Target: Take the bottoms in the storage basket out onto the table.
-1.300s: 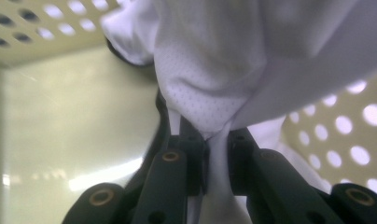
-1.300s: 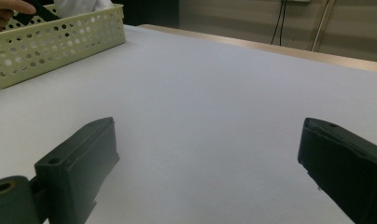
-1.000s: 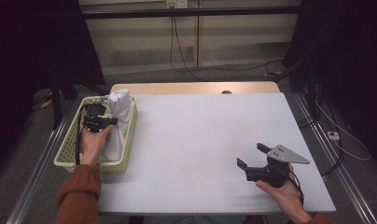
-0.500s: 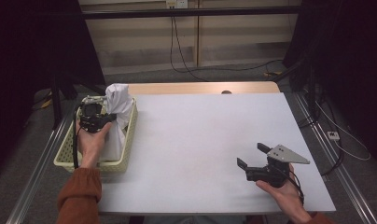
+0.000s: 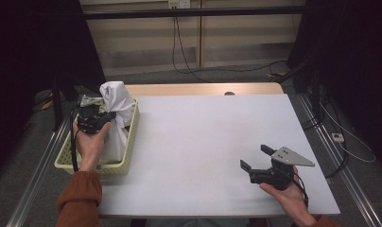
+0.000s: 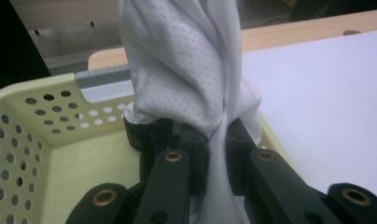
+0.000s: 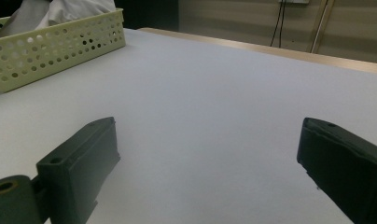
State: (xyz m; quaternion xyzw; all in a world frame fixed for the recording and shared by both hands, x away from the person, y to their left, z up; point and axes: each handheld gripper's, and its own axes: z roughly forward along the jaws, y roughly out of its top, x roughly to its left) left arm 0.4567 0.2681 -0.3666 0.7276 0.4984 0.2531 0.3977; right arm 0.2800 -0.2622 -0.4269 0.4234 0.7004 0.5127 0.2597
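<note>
In the high view, the left gripper (image 5: 95, 118) is seen higher over the pale yellow perforated basket (image 5: 125, 163) than a second ago, and the white mesh cloth (image 5: 117, 97) has been drawn up with it into a taller bunch whose top now rises above the far rim of the basket. The lower part of the cloth is still lying inside the basket. The right gripper (image 5: 256, 158) has stayed where it was, near the front right corner of the white table (image 5: 203, 142), held in the right hand (image 5: 288, 196). The left hand (image 5: 90, 142) is held over the basket, at the left edge of the table.

In the left gripper view, the jaws are seen clamped on a narrow fold of the white mesh cloth (image 6: 186, 65), which is pinched between them and twisted upward into a thick column above. The cloth hangs over the inner corner of the basket (image 6: 32, 121), whose yellow floor is seen bare at the left.

In the right gripper view, the jaws are seen spread wide apart with nothing between them, just above the bare table (image 7: 214, 93). The basket (image 7: 56, 46) is seen well apart at the upper left, with the cloth (image 7: 65, 9) bunched above its rim
</note>
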